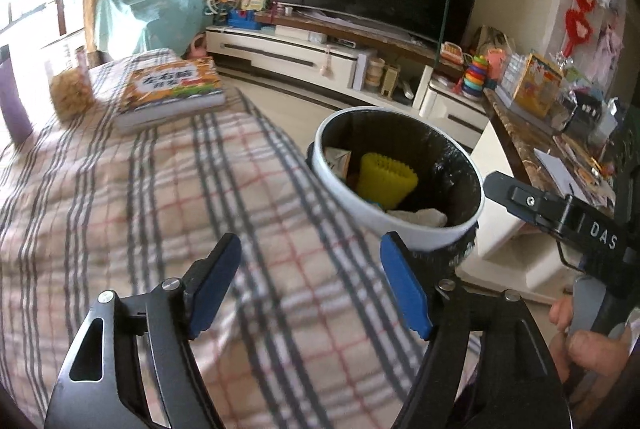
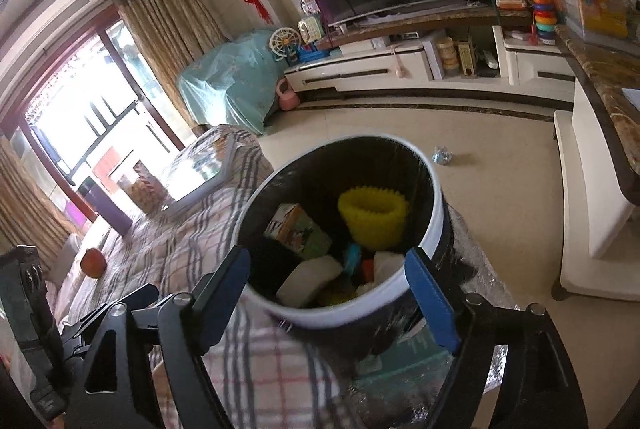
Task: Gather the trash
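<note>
Both the left gripper [image 1: 308, 285] and right gripper [image 2: 328, 293] hang released and empty beside the bin [image 2: 436, 197] at the checked blanket's [image 1: 160, 189] edge, handy for dropping trash.

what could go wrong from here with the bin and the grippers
1. The right gripper hangs open right at the rim of the trash bin, which stands against the checked blanket; a nudge could tip it and spill the yellow cup and carton.
2. A crumpled wrapper lies on the floor beyond the bin and could easily be missed.
3. The left gripper is open close by; the two tools could collide.
</note>
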A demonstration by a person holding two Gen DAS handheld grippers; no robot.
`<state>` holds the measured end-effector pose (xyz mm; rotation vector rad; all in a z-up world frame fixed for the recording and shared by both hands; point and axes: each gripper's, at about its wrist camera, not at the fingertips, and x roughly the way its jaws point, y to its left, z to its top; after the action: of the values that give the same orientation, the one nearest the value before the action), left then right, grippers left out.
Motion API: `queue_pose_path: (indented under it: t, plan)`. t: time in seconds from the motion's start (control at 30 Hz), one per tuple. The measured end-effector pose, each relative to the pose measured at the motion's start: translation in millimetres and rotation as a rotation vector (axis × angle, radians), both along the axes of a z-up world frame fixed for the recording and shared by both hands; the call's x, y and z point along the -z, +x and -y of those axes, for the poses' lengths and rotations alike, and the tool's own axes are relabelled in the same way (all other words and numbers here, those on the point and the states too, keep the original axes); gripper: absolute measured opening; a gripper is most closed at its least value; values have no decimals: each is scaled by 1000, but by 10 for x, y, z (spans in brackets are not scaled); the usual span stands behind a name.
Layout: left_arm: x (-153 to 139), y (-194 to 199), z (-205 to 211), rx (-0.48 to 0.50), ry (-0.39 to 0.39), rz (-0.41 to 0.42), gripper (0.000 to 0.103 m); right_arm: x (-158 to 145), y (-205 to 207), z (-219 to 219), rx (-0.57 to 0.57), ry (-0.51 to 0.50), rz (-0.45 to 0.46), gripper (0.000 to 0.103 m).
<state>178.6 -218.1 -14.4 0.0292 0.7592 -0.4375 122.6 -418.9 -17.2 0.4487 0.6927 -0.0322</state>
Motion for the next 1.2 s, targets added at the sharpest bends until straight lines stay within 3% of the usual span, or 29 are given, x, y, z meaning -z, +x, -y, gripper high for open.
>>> queue_pose_path:
  t: [0.3,0.47,0.57,0.63,0.7,0.97,1.2]
  plan:
    - [40,-410,-376,-59,-39,33,76,-42,-433,-330,27,-39,74,86]
    - [-59,-607,-528,-77,-57,88,78,-191,-631,-496,40,-121,140,90]
    - [-157,-771,-626,-101,-75,159,87,-333,-790,-614,56,-198,213,97]
    - [-204,-884,-693,-129,-83,211,101,-400,-917,-689,76,-252,276,103]
    - [-224,-996,-746,-161,-83,263,103,-416,-1021,-748,90,-294,319,103]
    - [-144,-1304,-809,-224,-11,396,103,-222,-1170,-798,112,-313,319,103]
    - [-115,-1385,-879,-249,17,431,103,-144,-1286,-844,126,-321,343,103]
